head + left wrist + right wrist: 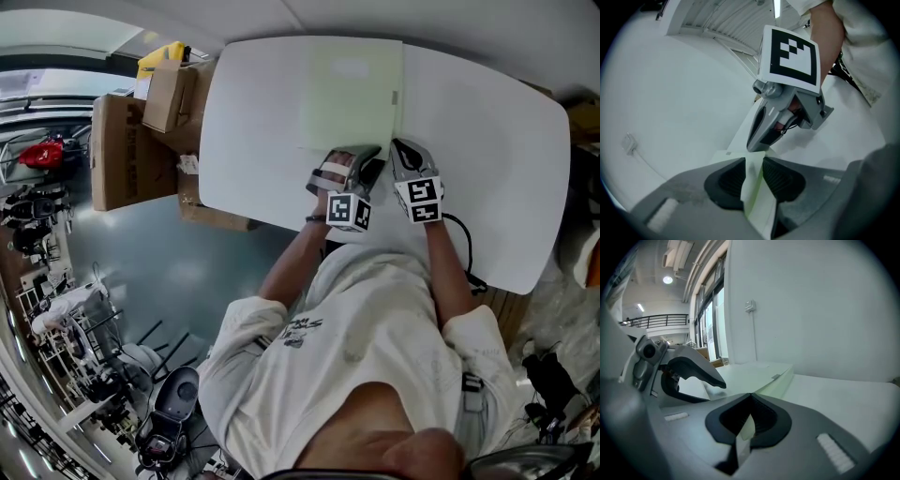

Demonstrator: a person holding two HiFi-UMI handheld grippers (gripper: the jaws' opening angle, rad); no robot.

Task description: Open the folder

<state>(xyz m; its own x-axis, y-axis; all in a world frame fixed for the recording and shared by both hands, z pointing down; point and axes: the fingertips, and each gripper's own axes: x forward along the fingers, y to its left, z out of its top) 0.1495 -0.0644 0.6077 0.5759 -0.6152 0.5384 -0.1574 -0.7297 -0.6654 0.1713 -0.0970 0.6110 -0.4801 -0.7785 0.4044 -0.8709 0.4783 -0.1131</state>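
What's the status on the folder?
Left tongs pinching folder cover. Right tongs clamped on its near edge. Folder not yet open. Nothing in the way.

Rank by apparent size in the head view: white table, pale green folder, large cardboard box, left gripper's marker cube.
White table
Pale green folder and large cardboard box: too alike to rank, box partly hidden
Marker cube on the left gripper

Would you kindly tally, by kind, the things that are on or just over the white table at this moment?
folder: 1
grippers: 2 (left gripper, right gripper)
Total: 3
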